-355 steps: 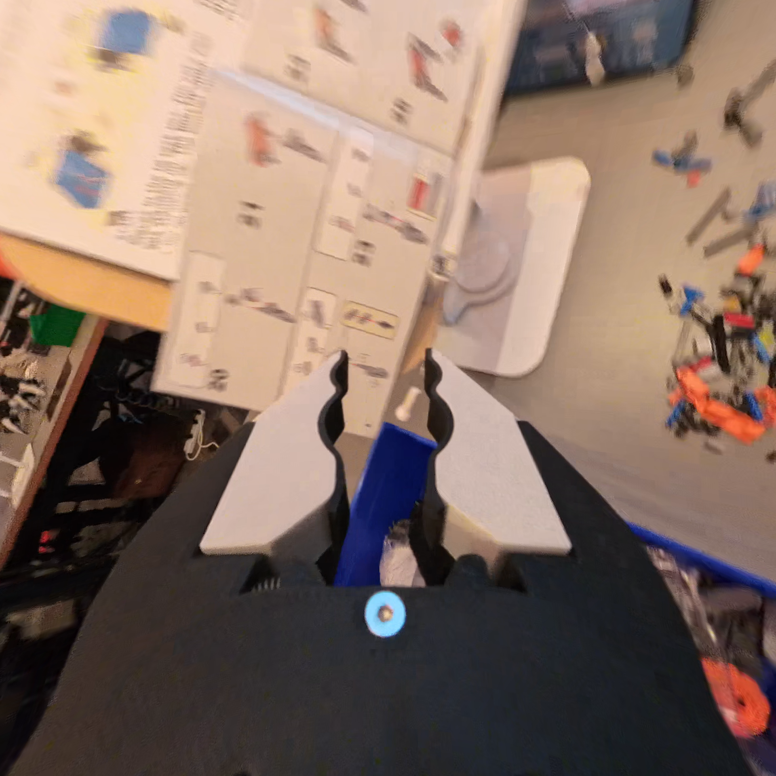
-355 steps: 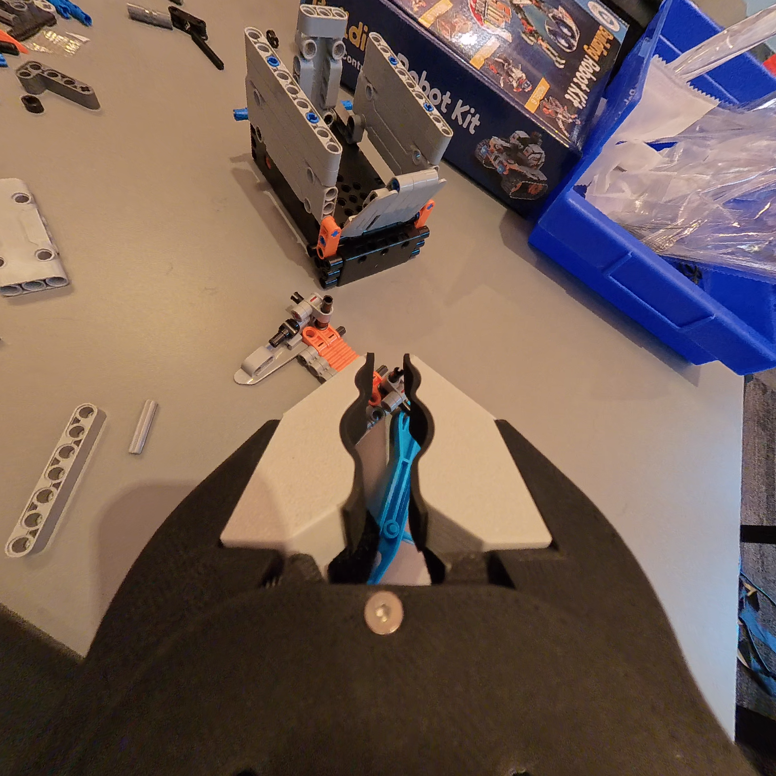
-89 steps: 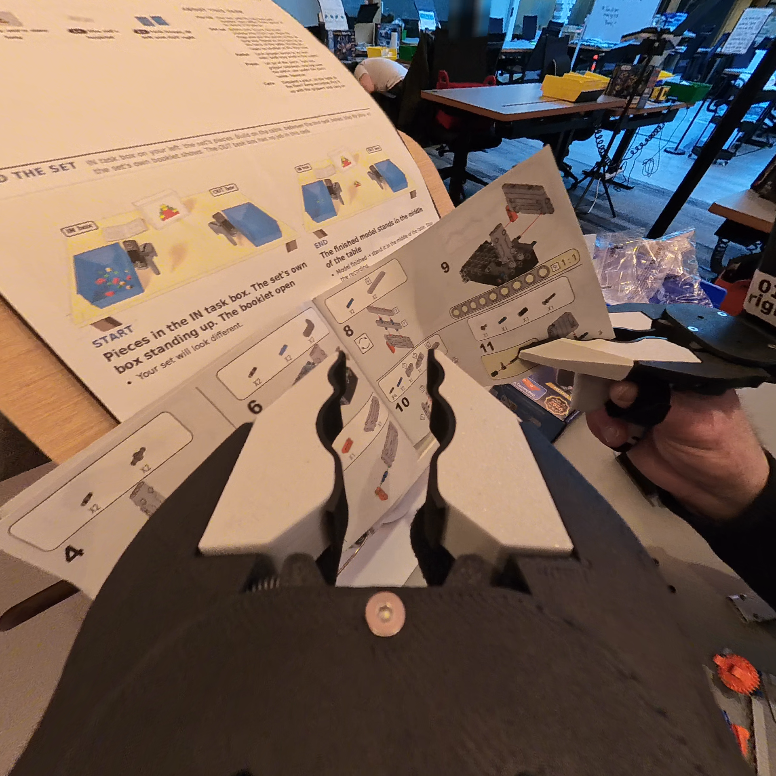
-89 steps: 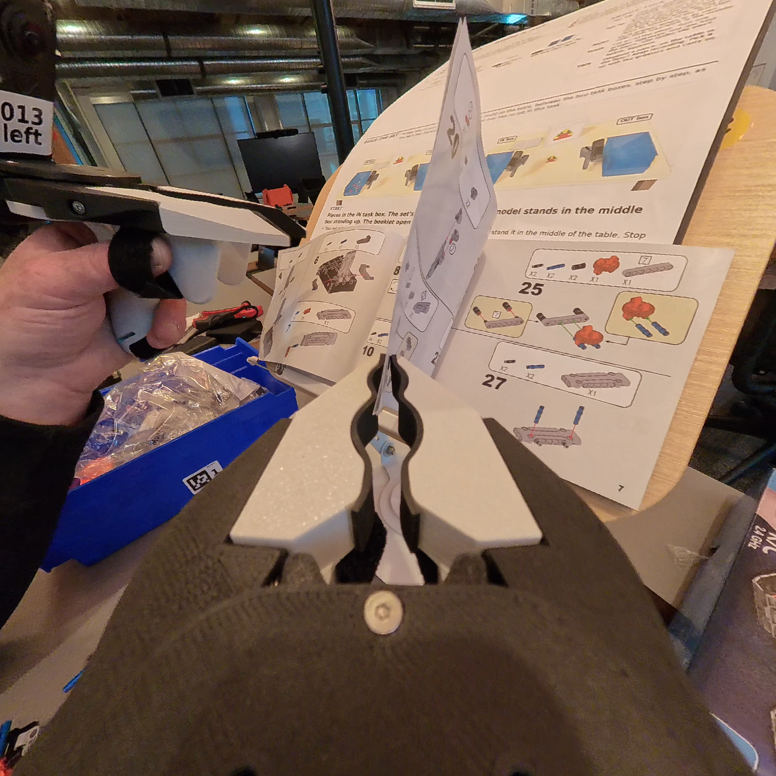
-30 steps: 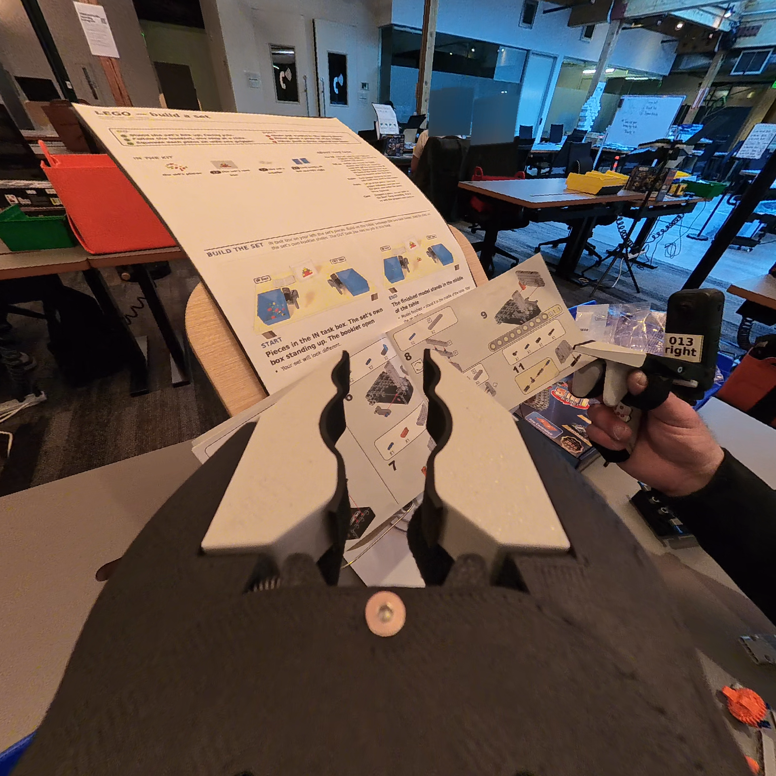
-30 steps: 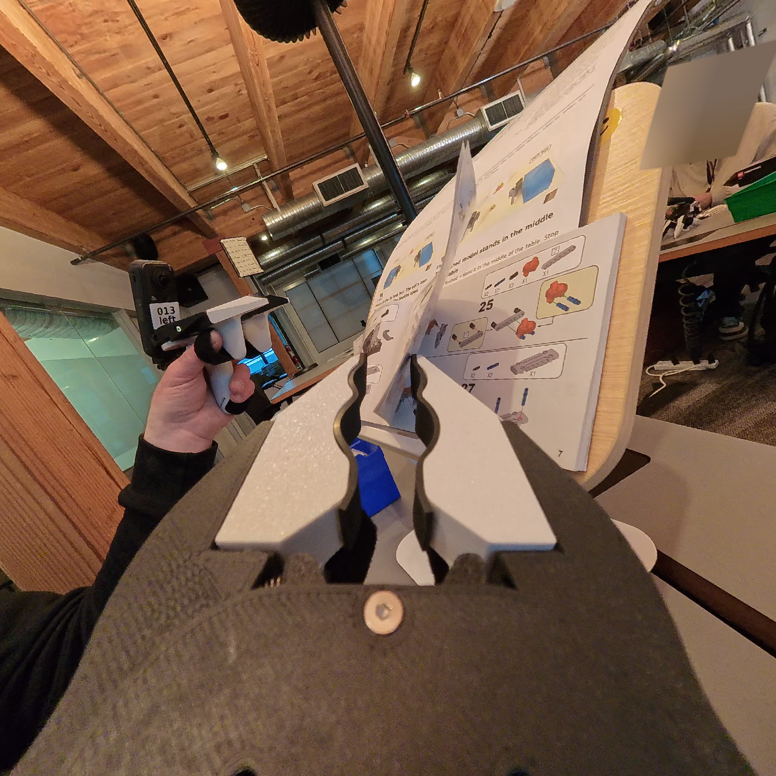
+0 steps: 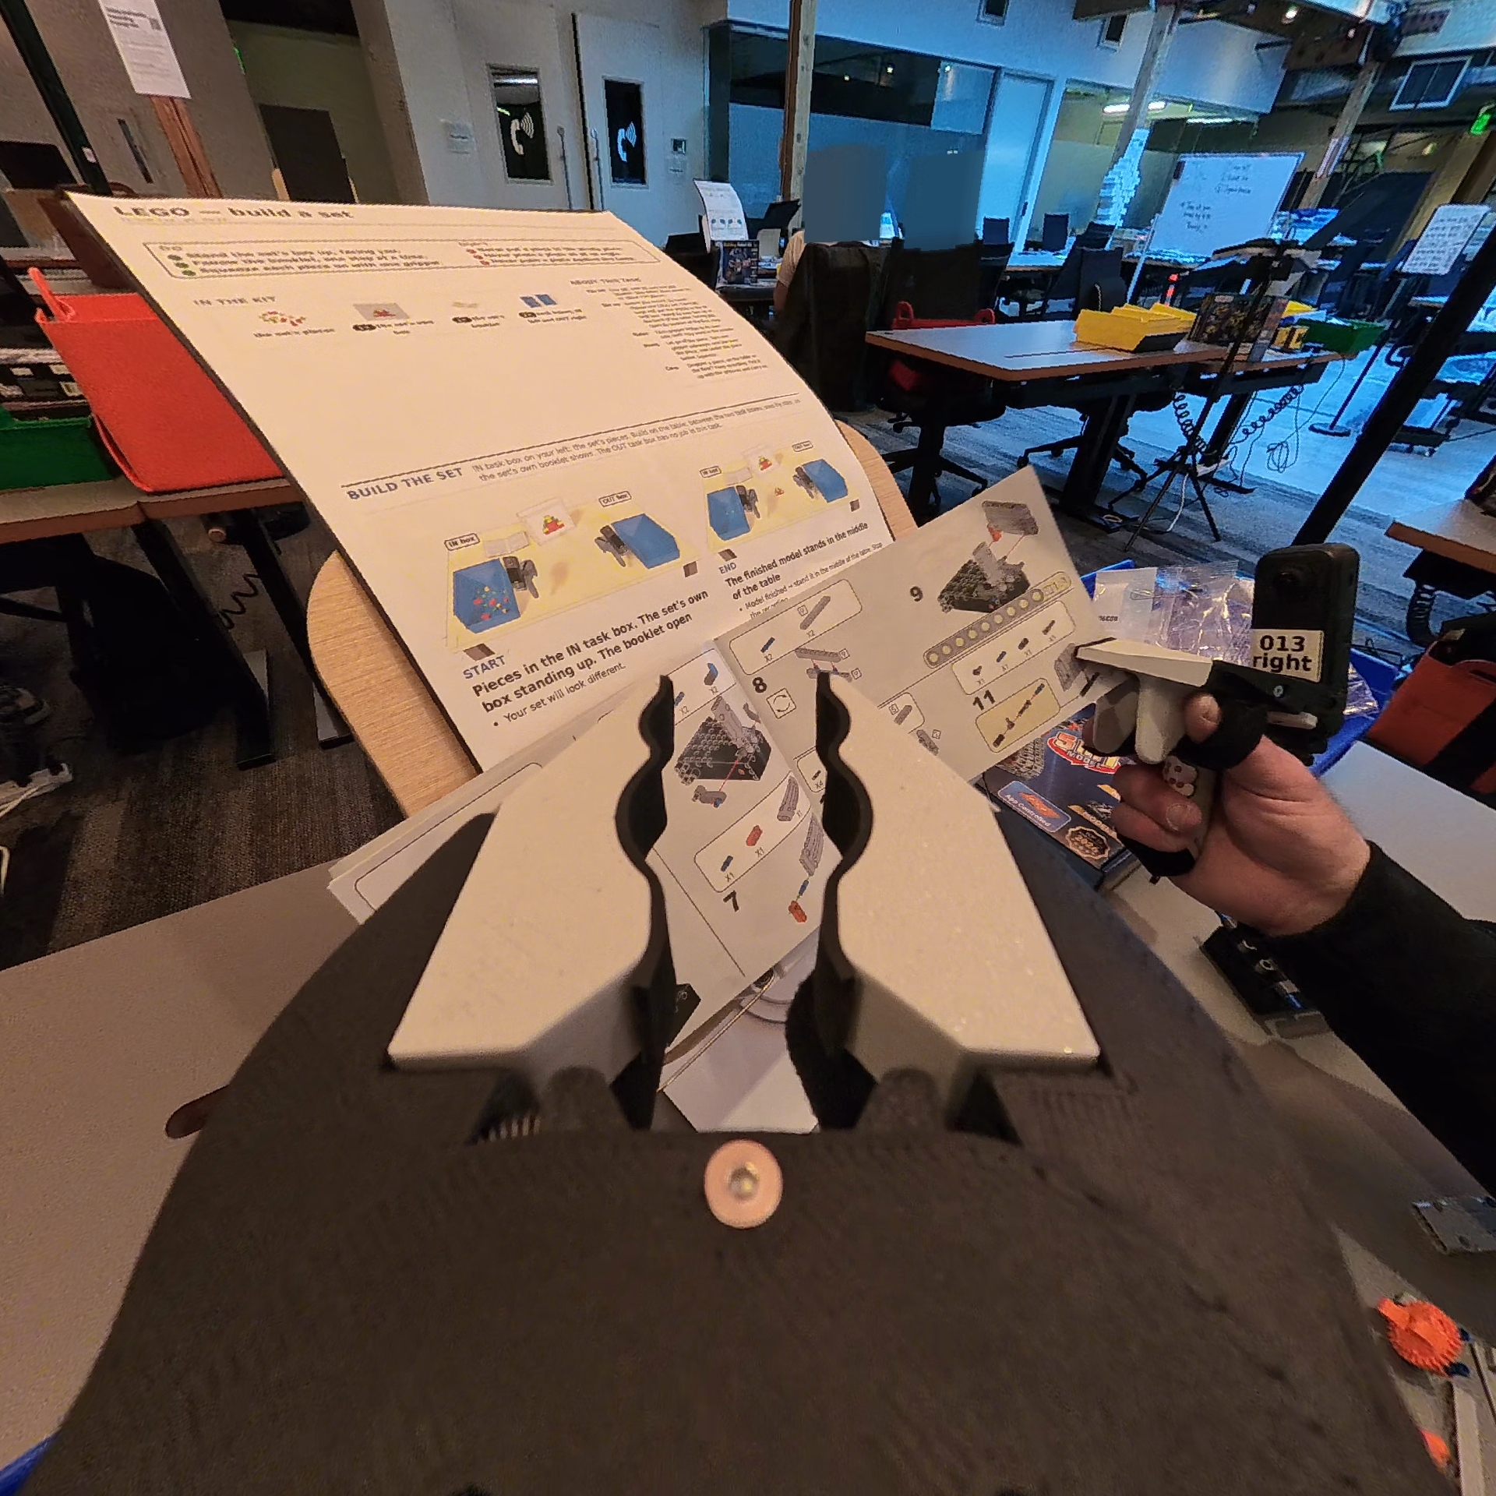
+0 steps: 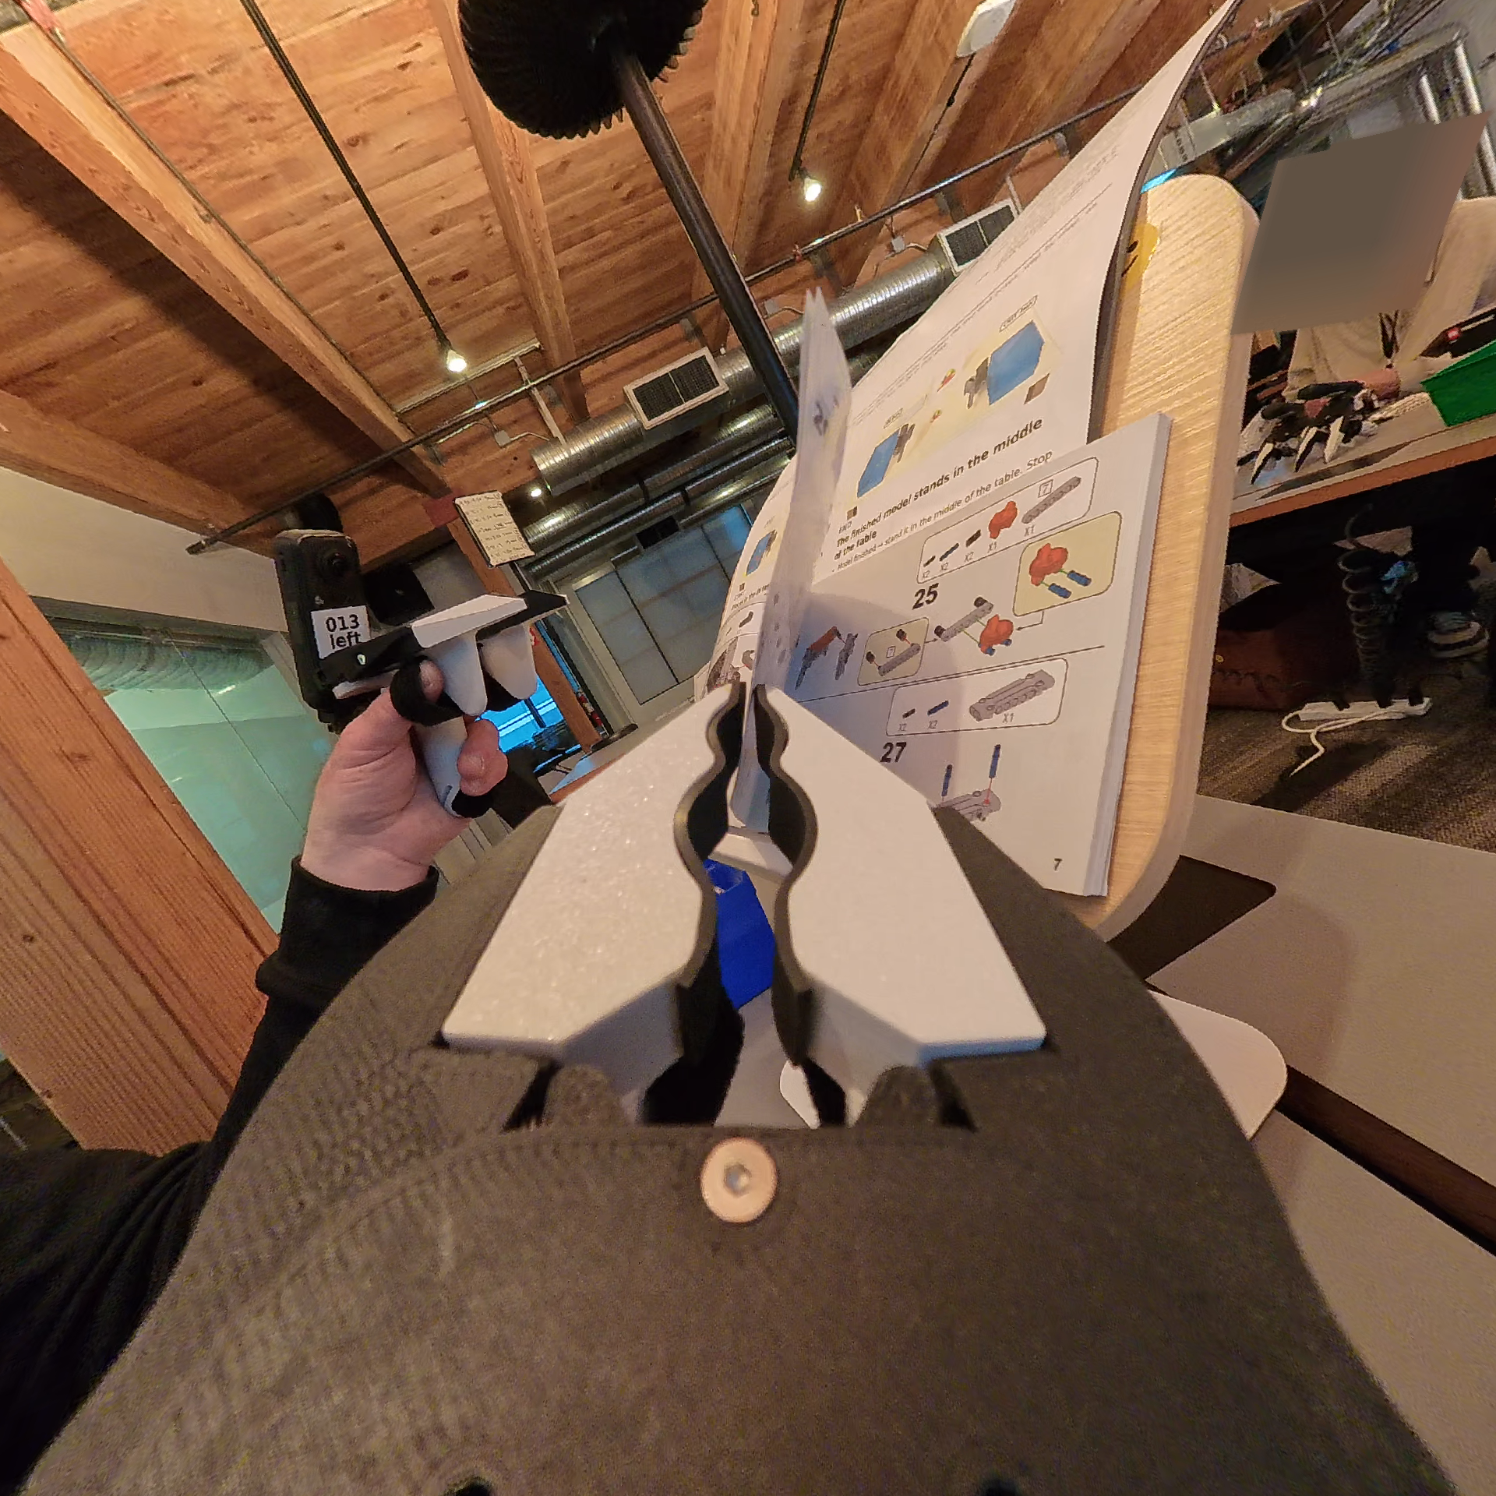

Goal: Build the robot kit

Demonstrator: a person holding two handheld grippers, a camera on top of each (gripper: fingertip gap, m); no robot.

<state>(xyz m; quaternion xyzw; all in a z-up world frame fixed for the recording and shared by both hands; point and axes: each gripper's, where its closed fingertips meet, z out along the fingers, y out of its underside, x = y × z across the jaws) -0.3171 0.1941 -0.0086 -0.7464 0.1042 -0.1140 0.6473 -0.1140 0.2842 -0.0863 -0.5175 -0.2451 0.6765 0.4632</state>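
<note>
Looking past my right gripper (image 8: 746, 696), I see its jaws clenched on the lower edge of one booklet page (image 8: 813, 502), which stands up nearly on edge between the tips. A second ago those jaws stood wider apart with the page loose between them; now they pinch it. The rest of the booklet (image 8: 1012, 648) lies open against a wooden stand (image 8: 1174, 567), its right-hand pages flat and its foot resting at the stand's base.

My left gripper (image 7: 741, 704) has its jaws released, well apart and grasping nothing. It hangs just in front of the booklet's left-hand pages, not touching them as far as I can tell. From this side the pinched page fans out to the right, with the right gripper at its far corner and my right hand (image 7: 1263, 834) behind it.

Counting: two grippers, one booklet, one lifted page, one stand. One large printed sheet (image 7: 486, 388) curves up the stand behind the booklet. On the table (image 7: 121, 1052) I count one orange gear (image 7: 1421, 1336) near the right edge, one dark kit box (image 7: 1044, 789) under the lifted page, and one blue bin (image 8: 733, 931) glimpsed between the right jaws. Farther off are other tables, with one red bin (image 7: 154, 405).
</note>
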